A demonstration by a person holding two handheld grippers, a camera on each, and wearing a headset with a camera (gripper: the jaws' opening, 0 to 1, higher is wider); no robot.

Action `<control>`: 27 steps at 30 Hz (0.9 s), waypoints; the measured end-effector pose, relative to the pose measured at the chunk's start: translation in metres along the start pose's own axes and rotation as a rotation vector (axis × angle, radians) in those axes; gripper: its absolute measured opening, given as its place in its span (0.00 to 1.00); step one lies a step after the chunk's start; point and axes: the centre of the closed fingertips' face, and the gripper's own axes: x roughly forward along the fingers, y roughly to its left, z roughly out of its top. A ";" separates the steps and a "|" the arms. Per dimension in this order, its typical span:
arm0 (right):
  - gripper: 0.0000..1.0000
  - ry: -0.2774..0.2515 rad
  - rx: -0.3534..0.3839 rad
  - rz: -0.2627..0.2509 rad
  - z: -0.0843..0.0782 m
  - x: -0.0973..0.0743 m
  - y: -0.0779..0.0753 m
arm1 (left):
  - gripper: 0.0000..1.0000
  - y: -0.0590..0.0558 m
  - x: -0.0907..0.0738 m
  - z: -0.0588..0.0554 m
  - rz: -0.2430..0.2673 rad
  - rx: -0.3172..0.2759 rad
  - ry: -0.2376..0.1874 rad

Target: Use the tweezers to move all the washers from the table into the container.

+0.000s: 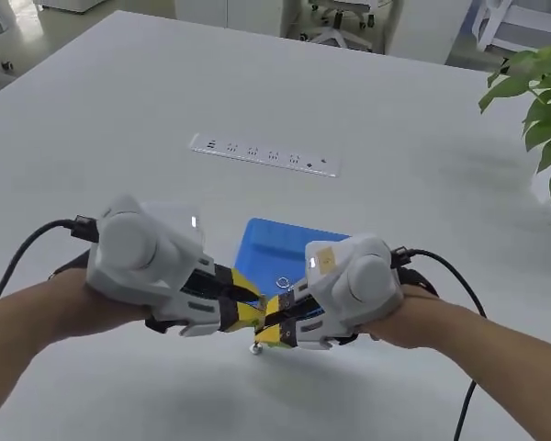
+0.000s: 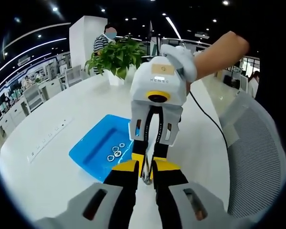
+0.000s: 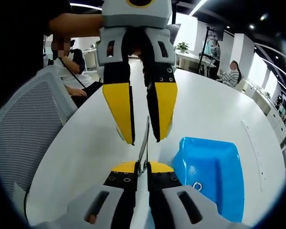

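Observation:
A blue tray [image 1: 274, 241] lies on the white table just beyond the two grippers, with a few washers [image 2: 115, 152] in it; one washer [image 3: 197, 186] lies near its near edge. My right gripper [image 3: 143, 168] is shut on thin metal tweezers [image 3: 143, 143], which point toward the left gripper. My left gripper [image 2: 147, 168] faces it tip to tip, and its yellow jaws stand a little apart on either side of the tweezers [image 2: 147, 174]. In the head view the left gripper [image 1: 246, 310] and right gripper [image 1: 277, 329] meet in front of the tray. I cannot tell whether the tweezer tips [image 1: 255, 347] hold a washer.
A white power strip [image 1: 262, 154] lies farther back on the table. A potted plant [image 1: 537, 101] stands at the right edge. Office chairs [image 1: 335, 20] stand behind the table, and a mesh chair [image 2: 257, 157] is close by the near side.

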 end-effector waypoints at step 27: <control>0.09 -0.035 -0.028 -0.046 0.031 -0.037 -0.009 | 0.83 0.012 -0.023 -0.011 0.085 -0.138 -0.097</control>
